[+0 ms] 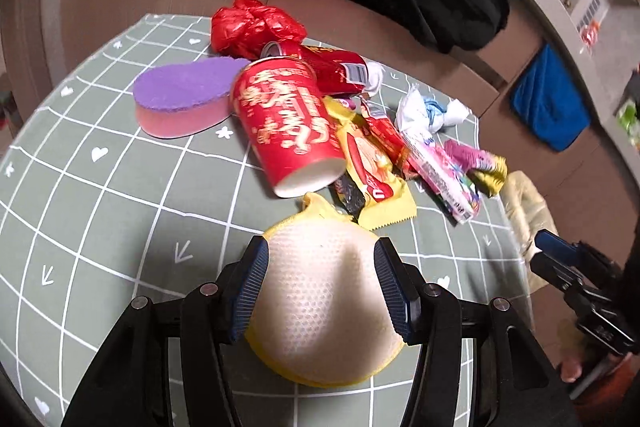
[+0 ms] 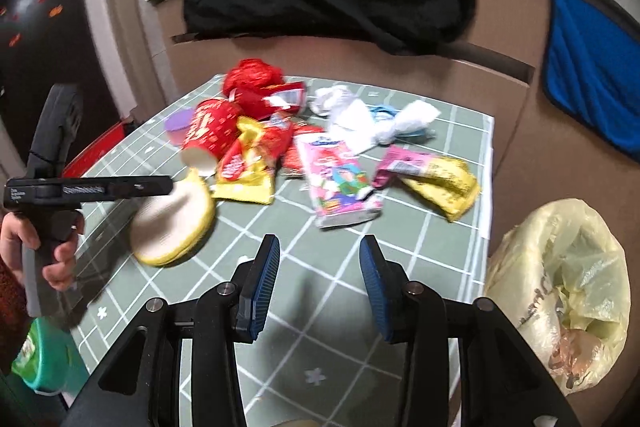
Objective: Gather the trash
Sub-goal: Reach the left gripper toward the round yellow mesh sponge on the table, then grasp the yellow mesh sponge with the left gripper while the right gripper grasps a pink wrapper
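1. While the trash pile (image 1: 344, 131) is heaped at the table's (image 1: 100, 195) far side, a white, yellow-edged scrubbing pad (image 1: 320, 307) is clamped between the left gripper's (image 1: 320, 291) fingers at the near side.
2. The right gripper (image 2: 320, 291) is held part-open and empty above the cloth, near the yellow bag (image 2: 560, 287) at the table's right edge.

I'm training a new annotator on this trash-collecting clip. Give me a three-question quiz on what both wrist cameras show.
1. True or false: the right gripper holds a wrapper.
2. What is clamped in the left gripper?
A) red paper cup
B) round white scrub pad with yellow edging
C) purple sponge
3. Fill in: beside the table's edge, near the right gripper, stands an open yellowish plastic ____.

Key:
1. False; its jaws are empty.
2. B, the scrub pad.
3. bag.
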Action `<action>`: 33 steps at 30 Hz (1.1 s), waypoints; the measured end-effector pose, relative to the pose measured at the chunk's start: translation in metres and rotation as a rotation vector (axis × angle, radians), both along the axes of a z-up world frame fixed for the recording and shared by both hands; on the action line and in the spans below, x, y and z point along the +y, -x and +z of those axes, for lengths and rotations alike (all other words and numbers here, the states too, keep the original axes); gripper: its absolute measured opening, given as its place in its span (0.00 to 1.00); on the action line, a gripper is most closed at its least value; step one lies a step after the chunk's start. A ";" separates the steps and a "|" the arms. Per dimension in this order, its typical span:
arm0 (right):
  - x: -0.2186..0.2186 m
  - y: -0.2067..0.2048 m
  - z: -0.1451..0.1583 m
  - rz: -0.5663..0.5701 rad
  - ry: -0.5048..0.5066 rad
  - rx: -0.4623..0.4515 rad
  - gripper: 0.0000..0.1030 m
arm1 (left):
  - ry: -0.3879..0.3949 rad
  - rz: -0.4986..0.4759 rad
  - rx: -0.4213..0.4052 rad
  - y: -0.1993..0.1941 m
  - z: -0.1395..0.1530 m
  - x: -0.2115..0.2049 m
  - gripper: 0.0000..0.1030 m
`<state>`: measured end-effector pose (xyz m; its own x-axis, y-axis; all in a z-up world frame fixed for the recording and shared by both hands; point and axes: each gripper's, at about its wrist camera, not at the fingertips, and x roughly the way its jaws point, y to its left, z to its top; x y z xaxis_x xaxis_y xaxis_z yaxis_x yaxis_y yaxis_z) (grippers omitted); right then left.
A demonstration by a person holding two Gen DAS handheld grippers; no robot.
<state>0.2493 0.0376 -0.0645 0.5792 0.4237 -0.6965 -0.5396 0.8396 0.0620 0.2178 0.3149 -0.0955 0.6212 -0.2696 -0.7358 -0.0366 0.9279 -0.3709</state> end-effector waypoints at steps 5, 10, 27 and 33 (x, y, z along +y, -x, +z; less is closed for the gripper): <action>0.024 0.014 -0.004 0.103 -0.004 0.021 0.38 | -0.017 0.006 -0.001 0.005 0.001 0.002 0.53; 0.062 0.017 -0.014 0.236 -0.015 0.095 0.10 | 0.041 0.061 -0.003 0.014 0.002 0.025 0.53; 0.118 -0.001 -0.057 0.286 -0.005 0.215 0.06 | 0.324 0.075 0.063 0.011 -0.026 0.050 0.53; 0.110 0.002 -0.054 0.281 -0.028 0.227 0.06 | 0.386 0.035 0.113 0.002 -0.026 0.029 0.50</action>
<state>0.2475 0.1473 -0.1190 0.2690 0.5651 -0.7799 -0.7192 0.6564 0.2276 0.2162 0.3437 -0.1213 0.5559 -0.5193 -0.6490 -0.1265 0.7188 -0.6836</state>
